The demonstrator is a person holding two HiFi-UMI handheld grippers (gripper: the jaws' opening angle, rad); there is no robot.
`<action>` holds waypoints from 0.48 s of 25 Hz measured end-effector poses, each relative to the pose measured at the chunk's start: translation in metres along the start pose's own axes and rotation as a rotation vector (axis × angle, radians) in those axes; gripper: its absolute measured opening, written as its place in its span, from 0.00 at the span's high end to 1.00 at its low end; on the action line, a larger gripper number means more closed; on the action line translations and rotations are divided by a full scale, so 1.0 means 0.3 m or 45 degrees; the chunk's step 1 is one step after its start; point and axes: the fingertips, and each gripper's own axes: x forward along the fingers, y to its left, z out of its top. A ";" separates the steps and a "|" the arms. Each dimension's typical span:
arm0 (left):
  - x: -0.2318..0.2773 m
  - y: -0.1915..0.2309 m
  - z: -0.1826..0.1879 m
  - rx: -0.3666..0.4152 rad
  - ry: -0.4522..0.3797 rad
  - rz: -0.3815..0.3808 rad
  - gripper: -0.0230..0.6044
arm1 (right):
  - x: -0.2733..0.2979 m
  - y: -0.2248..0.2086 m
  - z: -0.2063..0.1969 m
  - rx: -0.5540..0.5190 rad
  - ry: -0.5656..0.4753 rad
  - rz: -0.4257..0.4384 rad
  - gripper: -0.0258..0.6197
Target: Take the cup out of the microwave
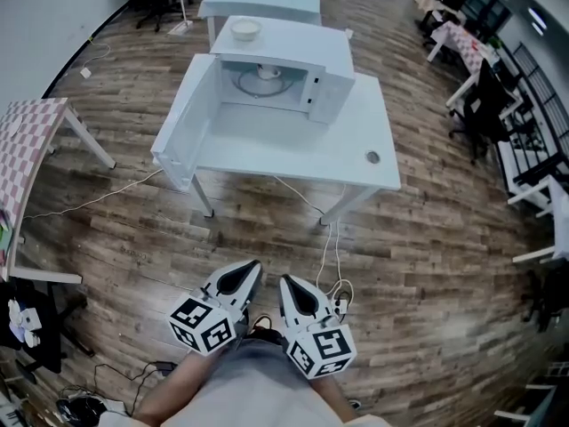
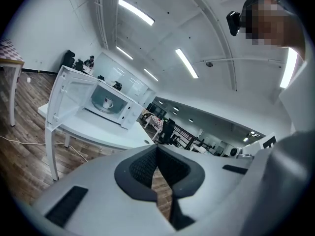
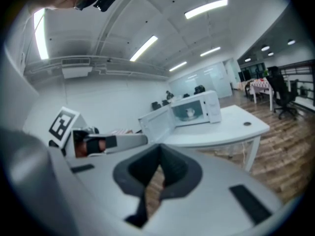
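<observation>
I judge this the approach step: the cup [image 1: 267,72] sits inside the open microwave [image 1: 331,87]. My left gripper [image 1: 250,269] and right gripper [image 1: 289,285], both clenched empty, are well short of it. Next I close in and spread one's jaws.

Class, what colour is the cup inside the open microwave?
The cup is white, seen best in the left gripper view.

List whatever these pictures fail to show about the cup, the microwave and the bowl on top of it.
- Cup: whether anything is in it. It is too small in all three views, and the microwave roof partly covers it in the head view.
- Microwave controls: the markings are too small and blurred in every view.
- Bowl: whether it holds anything. It is too small in the head view.
</observation>
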 end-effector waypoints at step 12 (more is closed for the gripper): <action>0.085 0.145 0.141 -0.022 0.015 -0.047 0.95 | 0.212 -0.003 0.095 -0.007 0.007 -0.003 0.93</action>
